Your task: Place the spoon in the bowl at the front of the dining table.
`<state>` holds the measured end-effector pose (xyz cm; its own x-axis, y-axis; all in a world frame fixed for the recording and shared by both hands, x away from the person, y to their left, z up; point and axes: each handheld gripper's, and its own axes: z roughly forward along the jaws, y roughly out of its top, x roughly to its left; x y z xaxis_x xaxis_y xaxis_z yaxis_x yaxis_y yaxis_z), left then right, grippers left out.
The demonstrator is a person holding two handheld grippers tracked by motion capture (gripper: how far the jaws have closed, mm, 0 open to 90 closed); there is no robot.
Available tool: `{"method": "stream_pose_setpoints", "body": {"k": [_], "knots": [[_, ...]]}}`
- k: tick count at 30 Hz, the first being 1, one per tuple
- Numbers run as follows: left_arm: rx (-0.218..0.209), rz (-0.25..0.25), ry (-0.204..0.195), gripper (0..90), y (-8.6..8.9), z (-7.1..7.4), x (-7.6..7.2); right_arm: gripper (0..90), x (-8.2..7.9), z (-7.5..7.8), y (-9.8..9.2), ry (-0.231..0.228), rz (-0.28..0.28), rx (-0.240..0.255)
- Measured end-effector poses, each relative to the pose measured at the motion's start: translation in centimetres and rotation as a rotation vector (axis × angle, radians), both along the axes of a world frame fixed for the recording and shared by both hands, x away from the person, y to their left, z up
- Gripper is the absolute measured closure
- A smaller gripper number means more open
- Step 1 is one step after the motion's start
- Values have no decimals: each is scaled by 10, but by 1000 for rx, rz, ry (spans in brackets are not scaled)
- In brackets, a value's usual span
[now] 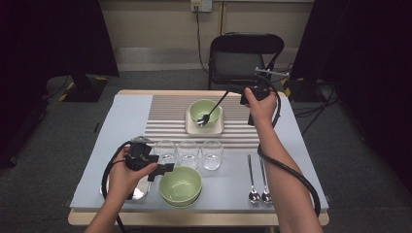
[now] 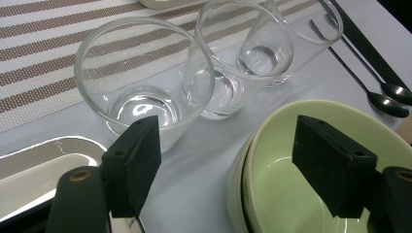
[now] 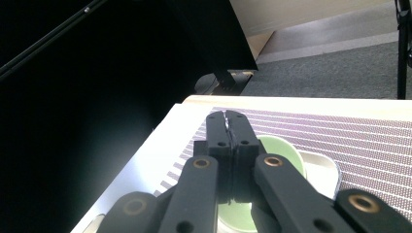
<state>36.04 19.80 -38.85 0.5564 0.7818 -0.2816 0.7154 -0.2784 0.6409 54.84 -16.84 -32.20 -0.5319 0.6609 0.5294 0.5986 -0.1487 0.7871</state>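
Counts: 2 green bowls, 3 glasses, 3 spoons, 1 metal tray, 1 white square plate, 1 striped mat.

Right tool [image 1: 228, 90] is clamped on the handle of a spoon [image 1: 210, 111]; jaws pressed together on a thin metal edge in the right gripper view [image 3: 227, 127]. Spoon head sits in the far green bowl [image 1: 204, 110], which stands on the white plate [image 1: 204, 127] on the striped mat [image 1: 170, 116].

Left tool [image 1: 167, 168] has its jaws wide apart with nothing between them, hovering between the leftmost glass [image 2: 145, 77] and the near green bowl [image 2: 311, 165].

Glasses [image 1: 188, 153] in a row, just beside each other, ahead of the near bowl. Two spare spoons [image 1: 259, 180] lie side by side right of it.

Hidden: metal tray [image 1: 141, 191] mostly under the left hand; the spoon handle is covered by the jaws in the right gripper view. The near bowl's rim looks doubled, so possibly stacked; can't confirm.

Around: grey cloth on the tabletop [image 1: 306, 160], black folding chair [image 1: 243, 56] behind.
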Motion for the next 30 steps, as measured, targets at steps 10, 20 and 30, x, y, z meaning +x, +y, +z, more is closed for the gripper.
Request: {"method": "stream_pose_setpoints", "body": {"k": [10,20,30], "knots": [[-2,2,4,260,3,-2,-2,900,6,-3,-3,5,-17,-3],[0,1,6,260,4,-2,-4,900,13,-6,-4,0,-30,8],[-7,-7,11,260,4,-4,-5,899,20,-8,-7,4,-52,8]]}}
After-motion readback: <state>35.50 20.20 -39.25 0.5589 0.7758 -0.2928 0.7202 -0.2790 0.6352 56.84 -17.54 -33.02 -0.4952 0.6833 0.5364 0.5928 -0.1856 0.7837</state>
